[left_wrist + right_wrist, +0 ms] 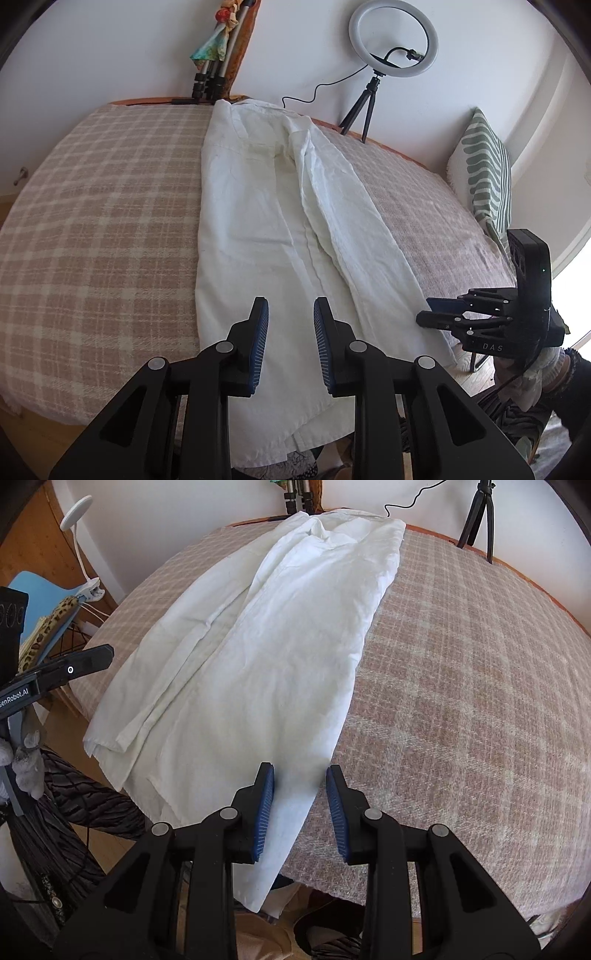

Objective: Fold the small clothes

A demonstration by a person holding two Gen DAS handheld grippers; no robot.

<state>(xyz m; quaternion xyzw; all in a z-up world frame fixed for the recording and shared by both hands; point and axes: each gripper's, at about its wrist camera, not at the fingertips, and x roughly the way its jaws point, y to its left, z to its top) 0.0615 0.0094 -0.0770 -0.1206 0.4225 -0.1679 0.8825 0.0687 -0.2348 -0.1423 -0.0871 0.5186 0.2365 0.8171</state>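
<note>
Hovering: both hand-held grippers [291, 314] [300, 779] tilted down over white shirt [258, 221], jaws apart.

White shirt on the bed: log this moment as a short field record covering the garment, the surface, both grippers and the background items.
garment: white shirt, lying lengthwise, both sides folded in toward the middle, hem hanging over the near edge
surface: checked blanket covering the bed
left gripper: open, above the shirt's lower part, nothing pinched
right gripper: open, over the shirt's right edge, nothing pinched
background: ring light on a tripod by the wall; striped cushion at the right end of the bed
fold stage: lengthwise folds done, crosswise fold not yet made
</note>
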